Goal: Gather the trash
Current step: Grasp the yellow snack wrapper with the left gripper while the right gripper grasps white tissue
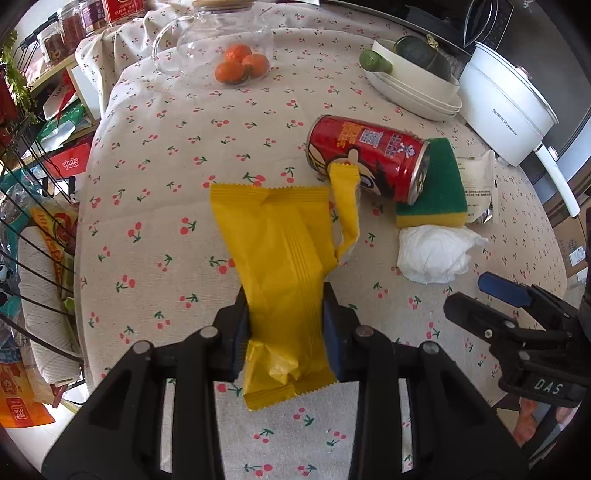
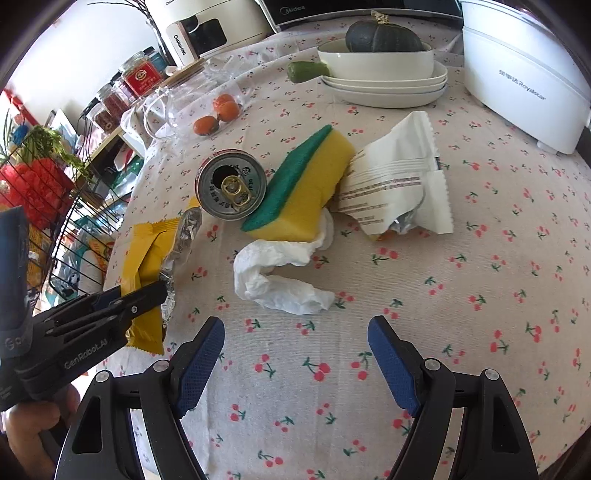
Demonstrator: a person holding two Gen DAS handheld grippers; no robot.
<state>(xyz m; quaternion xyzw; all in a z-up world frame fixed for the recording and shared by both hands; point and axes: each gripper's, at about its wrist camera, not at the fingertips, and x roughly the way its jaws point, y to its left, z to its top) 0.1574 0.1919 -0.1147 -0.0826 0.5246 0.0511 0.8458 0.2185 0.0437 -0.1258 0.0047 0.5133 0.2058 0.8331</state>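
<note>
At the bottom of the left view, the left gripper (image 1: 286, 332) clamps a yellow wrapper (image 1: 275, 258). The right gripper (image 2: 295, 363) hangs wide, empty, below centre; above it lie a tissue (image 2: 277, 277), sponge (image 2: 299, 188) and can (image 2: 231, 184).

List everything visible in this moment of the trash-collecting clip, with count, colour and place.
wrapper: 1, yellow, between the left gripper's pads
can: 1, red, on its side against the sponge
sponge: 1, yellow with green top, mid-table
tissue: 1, white, crumpled, in front of the sponge
packet: 1, white, torn, right of the sponge
oranges: 3, orange, beside the glass jug
glass jug: 1, clear, far edge
dishes: a stack, white, far side
squash: 1, dark green, in the top dish
cooker: 1, white, far right
tablecloth: 1, cream, cherry print
left gripper: 1, black, shut on the wrapper
right gripper: 1, black, open, short of the tissue
</note>
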